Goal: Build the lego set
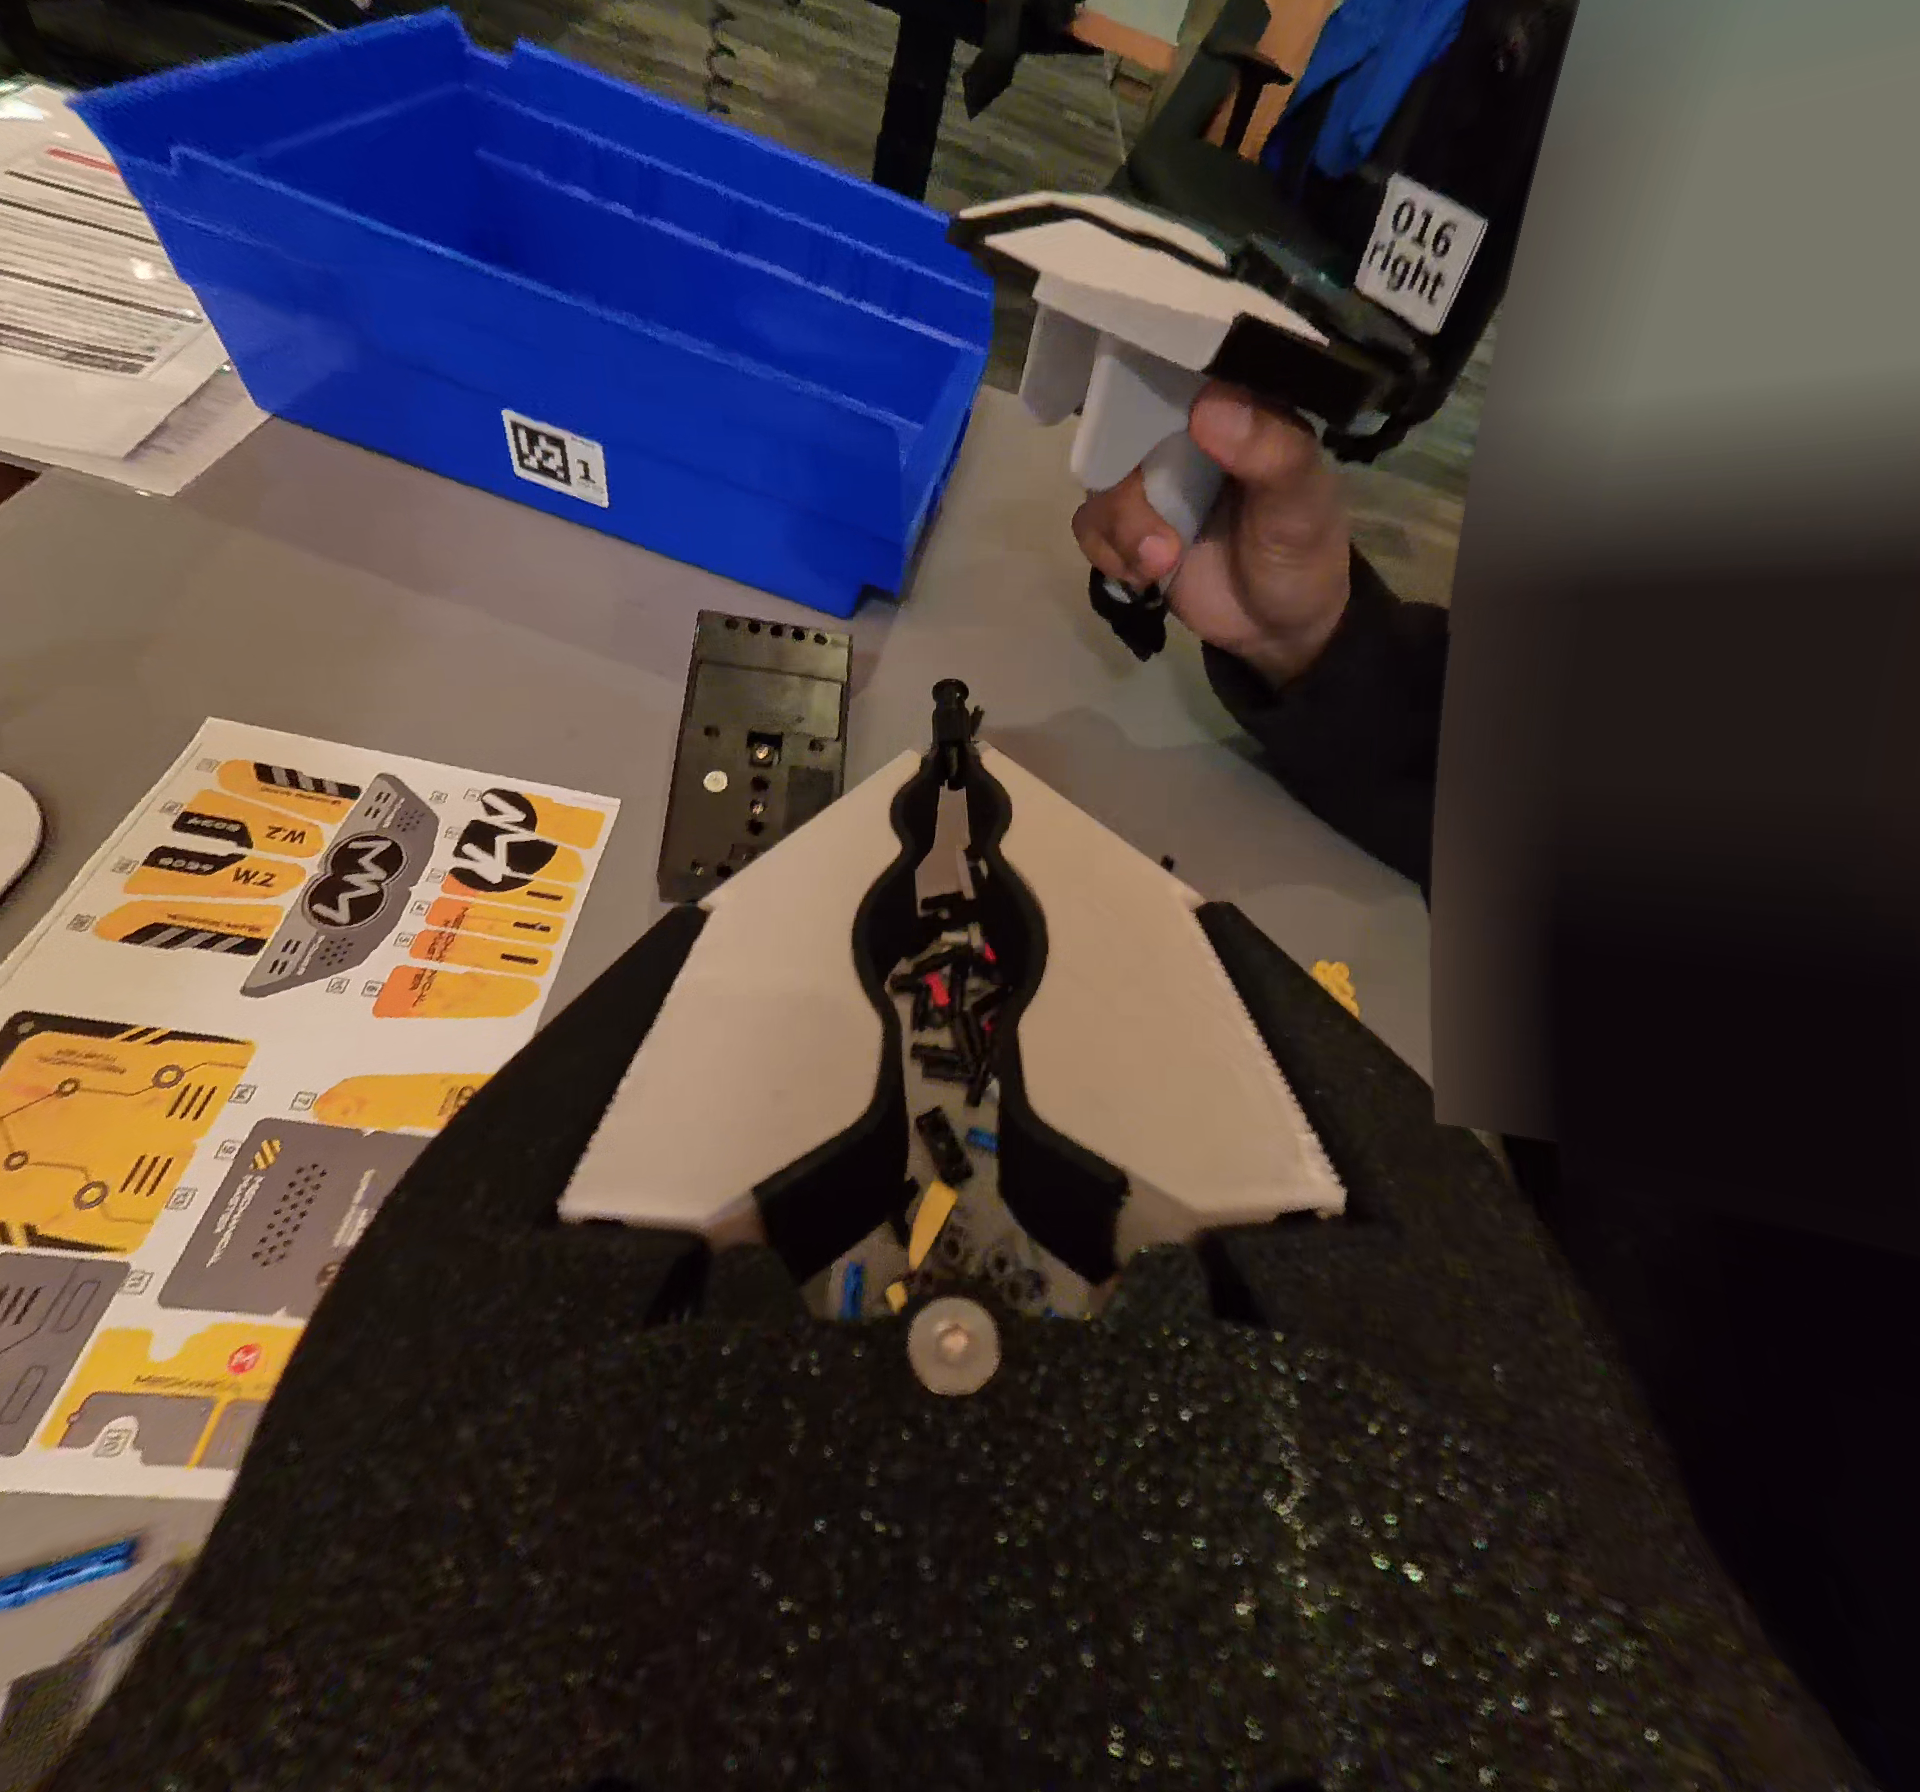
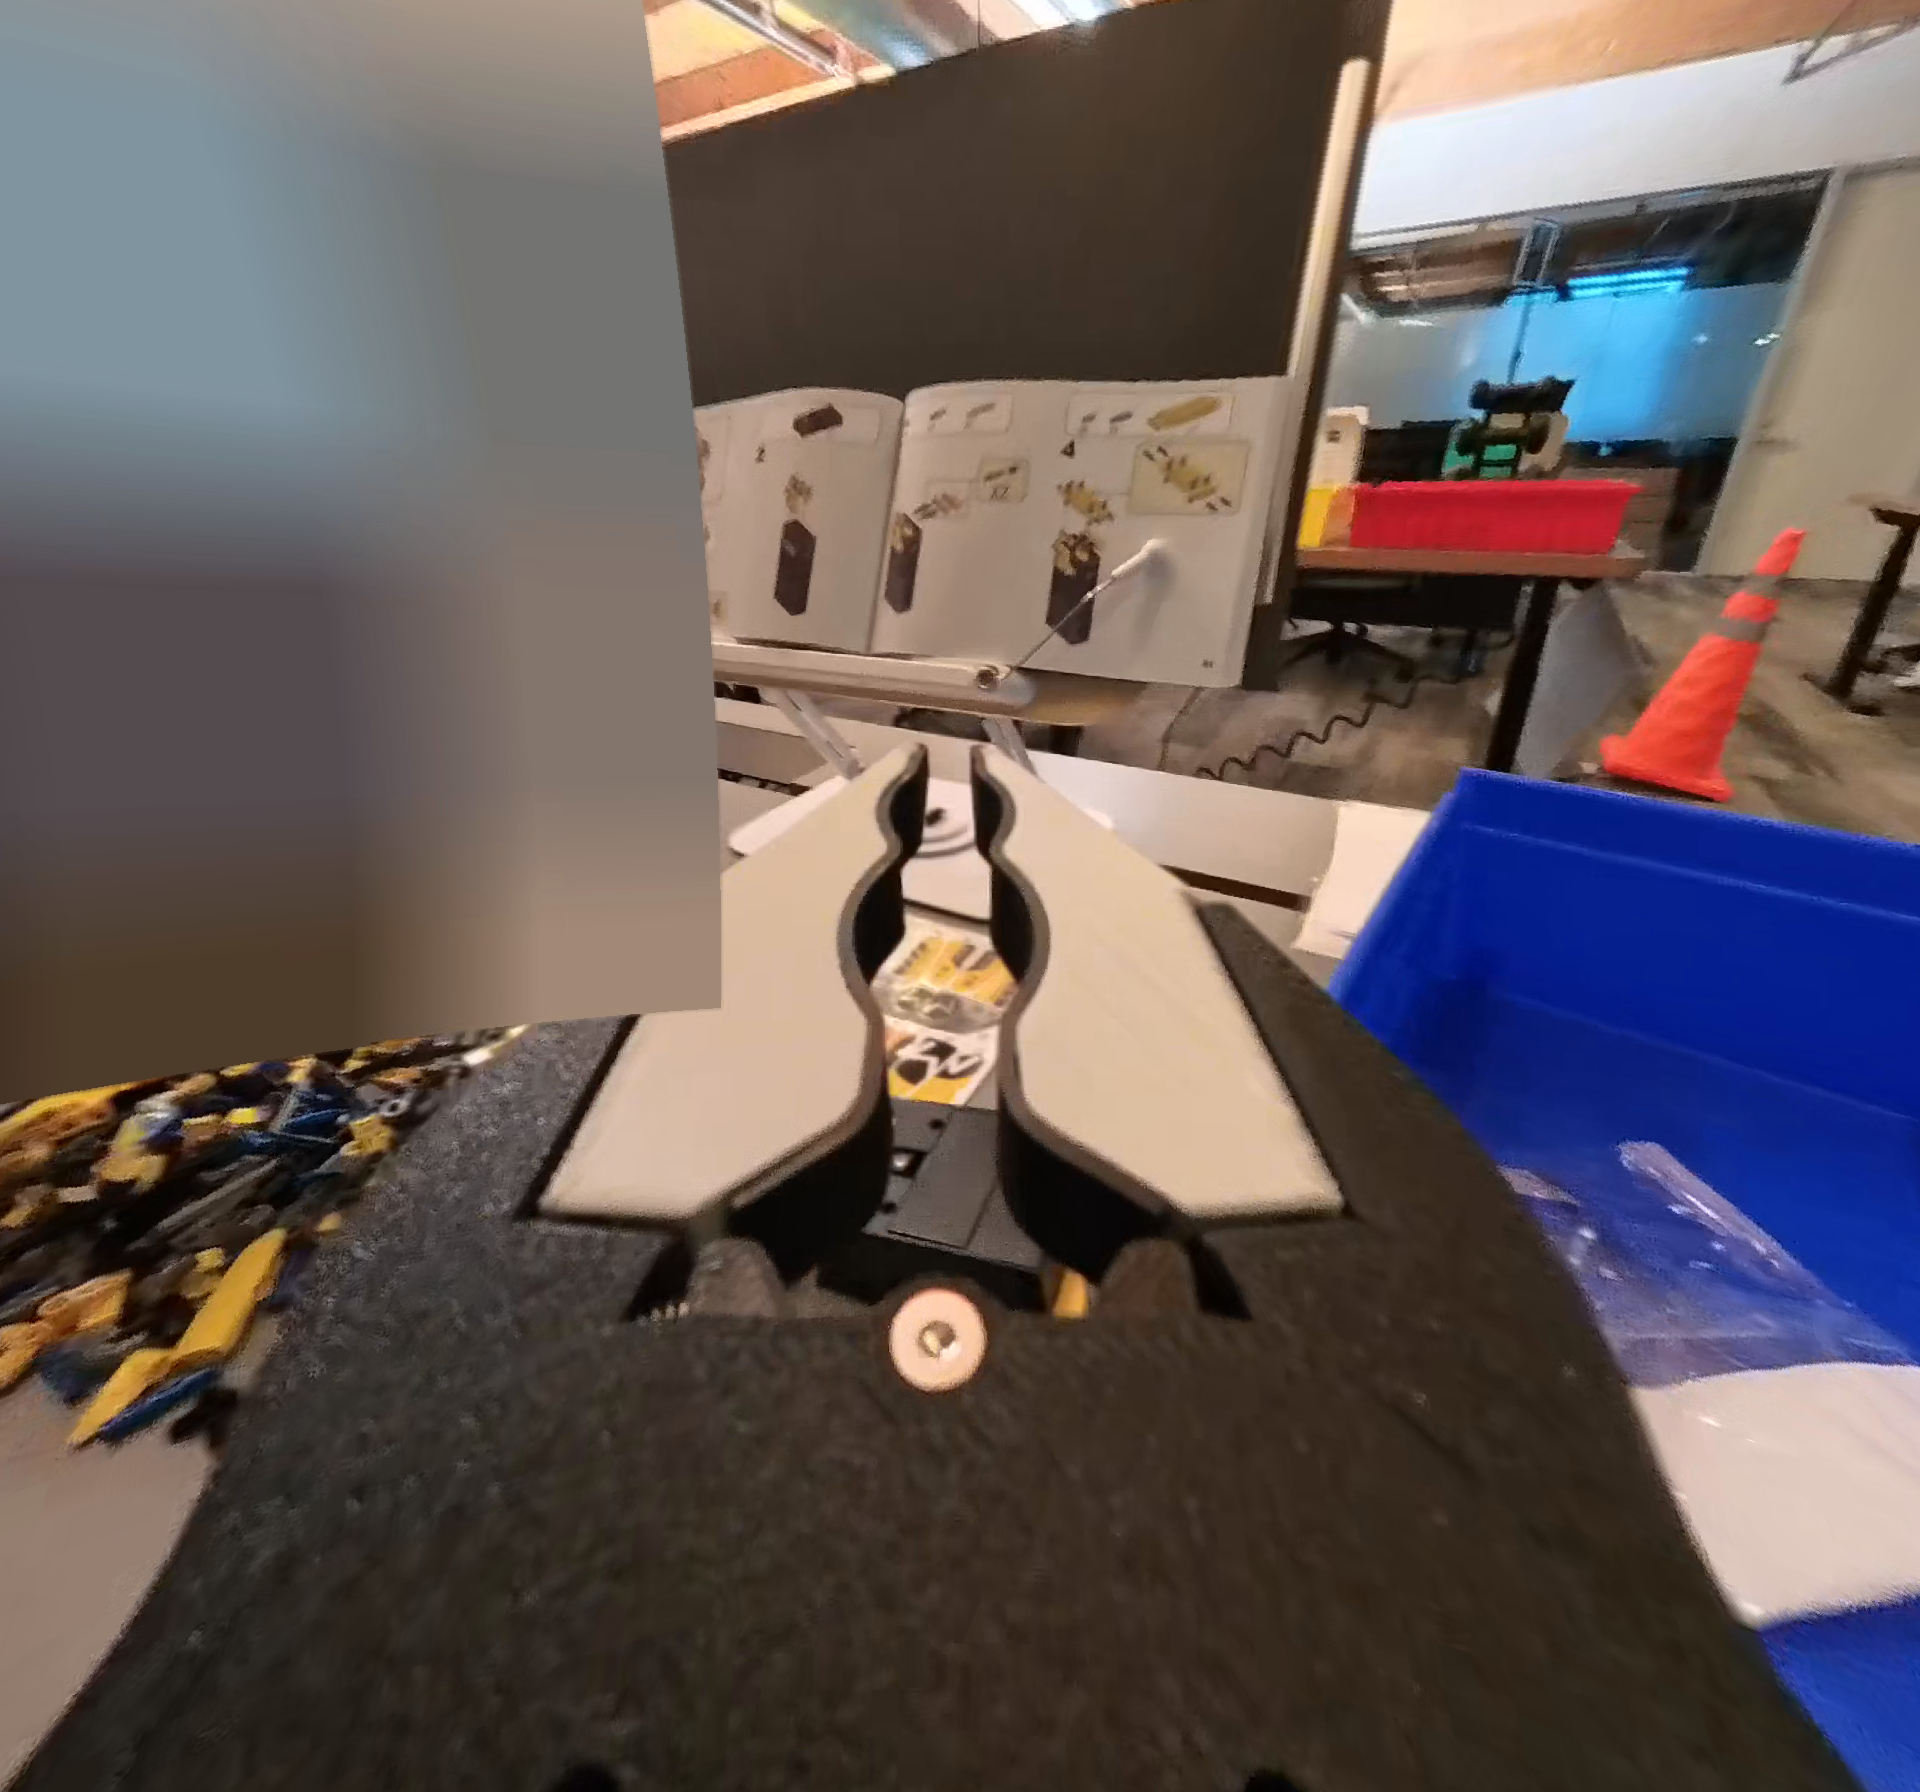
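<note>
My left gripper point(image 1: 948, 740) is shut on a small black pin point(image 1: 947, 703) that sticks out past its tips, held above the grey table point(image 1: 416, 599). A black box-shaped part point(image 1: 758, 766) lies just left of the tips. A heap of small black and red pins point(image 1: 951, 1015) shows between the fingers. My right gripper point(image 2: 948, 766) is empty, its jaws a narrow gap apart, held in the air over the black box point(image 2: 935, 1181) and a sticker sheet point(image 2: 940, 1004). It also shows in the left wrist view point(image 1: 971, 230), held by a hand beside the blue bin point(image 1: 540, 288).
The yellow, grey and black sticker sheet point(image 1: 260, 963) lies left of the box. Printed papers point(image 1: 83, 288) lie far left. An open instruction booklet point(image 2: 1039, 516) stands on a holder. A pile of yellow, black and blue parts point(image 2: 156, 1202) lies left. The blue bin point(image 2: 1662, 963) holds a plastic bag point(image 2: 1714, 1275).
</note>
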